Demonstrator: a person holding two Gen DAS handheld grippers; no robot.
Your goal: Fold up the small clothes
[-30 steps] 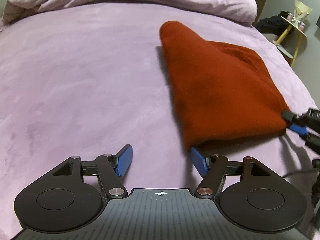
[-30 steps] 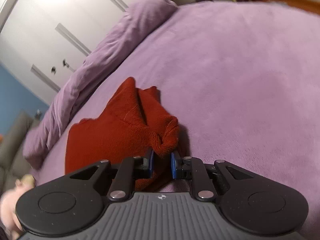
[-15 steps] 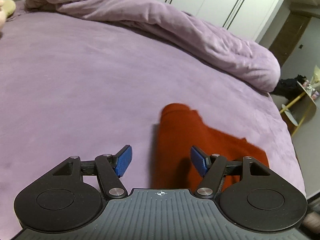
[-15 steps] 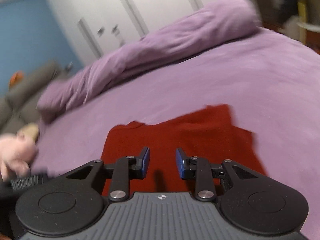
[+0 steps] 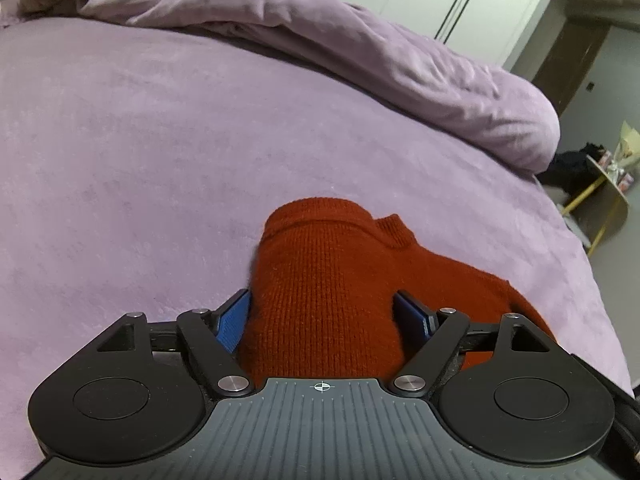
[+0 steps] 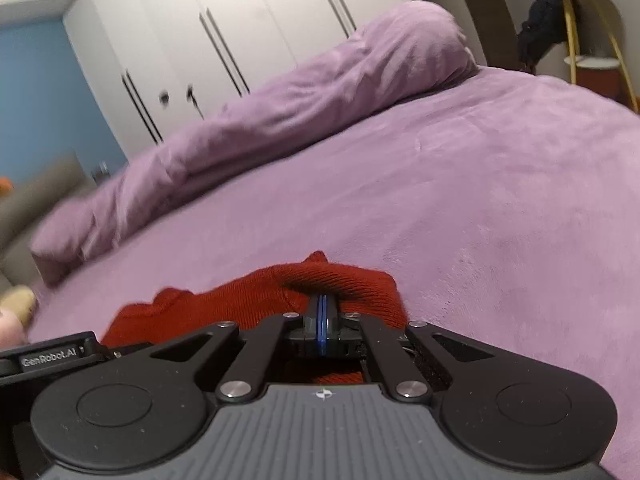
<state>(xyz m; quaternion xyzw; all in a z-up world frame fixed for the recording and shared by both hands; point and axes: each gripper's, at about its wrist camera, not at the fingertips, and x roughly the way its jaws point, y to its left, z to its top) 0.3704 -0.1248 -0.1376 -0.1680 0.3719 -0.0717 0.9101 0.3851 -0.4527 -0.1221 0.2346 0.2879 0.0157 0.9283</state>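
A small rust-red knit sweater (image 5: 328, 280) lies on the purple bed (image 5: 140, 152). In the left wrist view my left gripper (image 5: 326, 316) is open, its blue pads on either side of a bunched part of the sweater that fills the gap between them. In the right wrist view my right gripper (image 6: 321, 312) has its blue pads pressed together, with the sweater (image 6: 248, 300) bunched around and over the fingertips. Whether fabric is pinched between the pads is hidden. The left gripper's black body (image 6: 52, 356) shows at the left edge of that view.
A rolled purple duvet (image 5: 320, 40) lies along the far side of the bed, white wardrobe doors (image 6: 224, 32) behind it. A yellow-legged side table (image 5: 604, 196) stands past the bed's right edge. A grey sofa (image 6: 24, 208) and a pale plush toy (image 6: 16, 304) are at left.
Both grippers dropped low onto the sweater. The right gripper released the fabric, reopened, then closed fully at the garment. The left gripper, still open, moved over the sweater so it sits between its pads.
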